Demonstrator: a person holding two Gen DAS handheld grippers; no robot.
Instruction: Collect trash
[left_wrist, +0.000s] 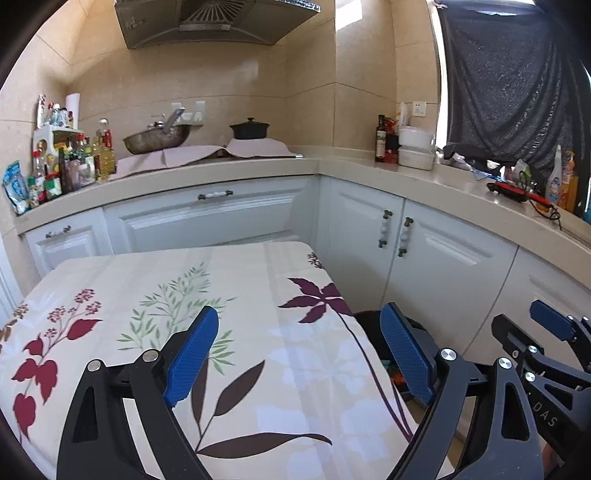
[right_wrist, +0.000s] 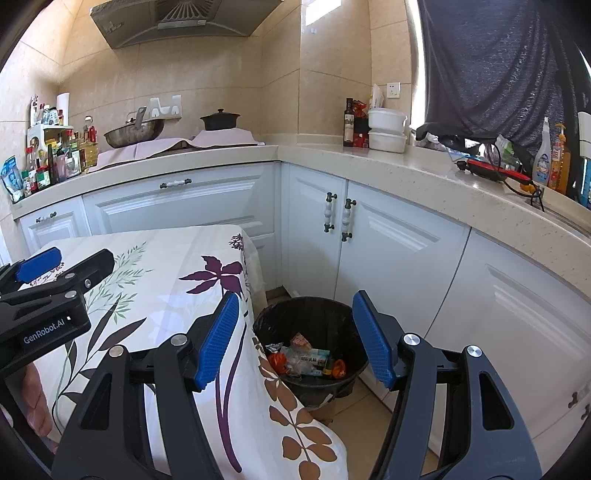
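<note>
Left gripper (left_wrist: 299, 350) was held wide apart over the tablecloth (left_wrist: 258, 369), nothing grasped. Right gripper (right_wrist: 291, 339) was likewise spread, empty, above the trash bin (right_wrist: 314, 317).

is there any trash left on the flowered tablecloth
No, the flowered tablecloth lies bare in the left wrist view; the wrappers sit in the black bin.

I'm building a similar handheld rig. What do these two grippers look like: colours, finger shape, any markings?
Both match: the left gripper and right gripper have black angular linkage frames with triangular cut-outs, silver pivot bolts, and flat blue pads with fine ribbed texture. White "GenRobot.AI" lettering marks the left body. No cables or sleeves show.
</note>
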